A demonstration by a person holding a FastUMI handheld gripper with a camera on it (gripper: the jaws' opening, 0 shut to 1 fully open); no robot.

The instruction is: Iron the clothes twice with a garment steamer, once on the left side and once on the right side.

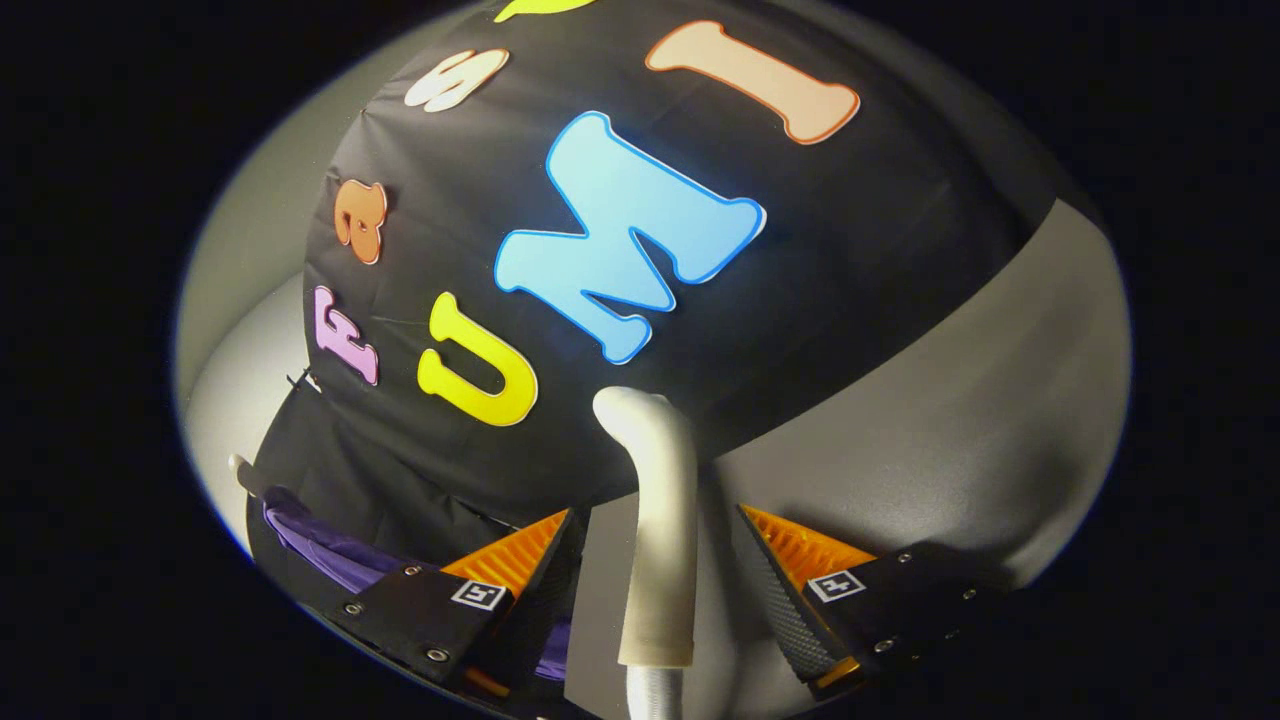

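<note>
Two fingers of our gripper point(655, 560) are standing open around the steamer handle point(655, 520); next we're clamping it, purple garment point(320, 545) waiting at nine o'clock.

A black cloth wall point(850, 260) hangs before a plain grey surface point(960, 440) (dimly lit, darker at its margins).

The tongs point(660, 560) stand spread, their two fingers point(520, 560) set well apart and tapering forward to pointed tips, ribbed inner faces turned toward each other. Neither finger presses on anything; there is clear space on each side between them. The view is tilted, so the left finger sits lower than the right
</note>
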